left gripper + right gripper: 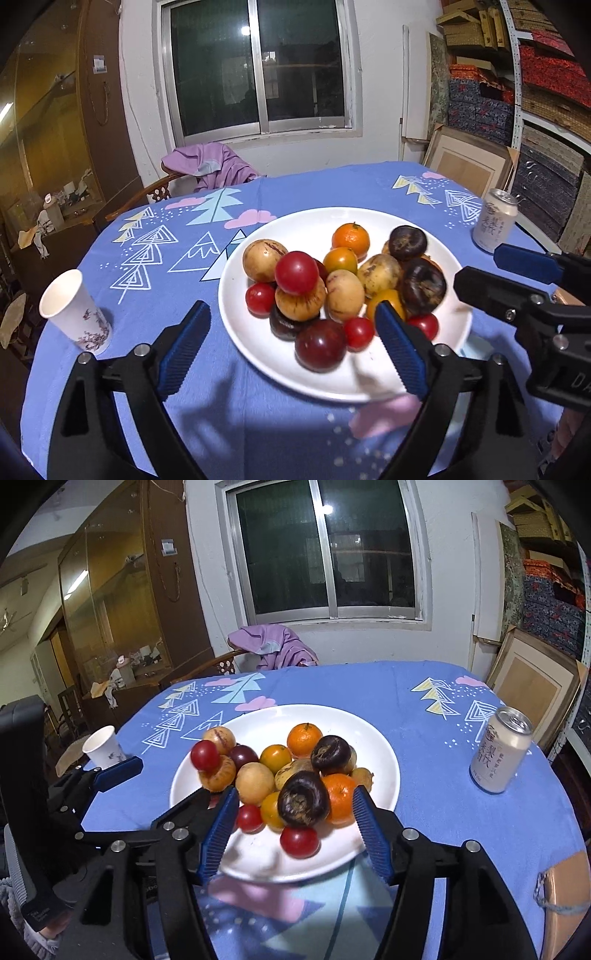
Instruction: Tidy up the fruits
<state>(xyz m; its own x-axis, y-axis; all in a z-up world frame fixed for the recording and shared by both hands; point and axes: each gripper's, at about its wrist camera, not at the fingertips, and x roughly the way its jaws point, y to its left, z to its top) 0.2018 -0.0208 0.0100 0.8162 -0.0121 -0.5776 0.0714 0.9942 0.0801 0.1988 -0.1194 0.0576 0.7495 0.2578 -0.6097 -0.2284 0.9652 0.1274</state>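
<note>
White plate (258, 354) at table centre: heaped fruits (343, 280); bottom ones hidden, perhaps plums. Left gripper (291, 339), right gripper (293, 823) open, empty.

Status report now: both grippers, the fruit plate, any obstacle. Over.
Left gripper open, empty, low over plate's near edge. Right gripper open, empty. Fruits piled on white plate. Paper cup and can stand clear of plate.

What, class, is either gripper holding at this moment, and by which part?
Nothing is held. The left gripper and right gripper are both open above the near rim of the plate, with no fruit clamped between their fingers.
</note>
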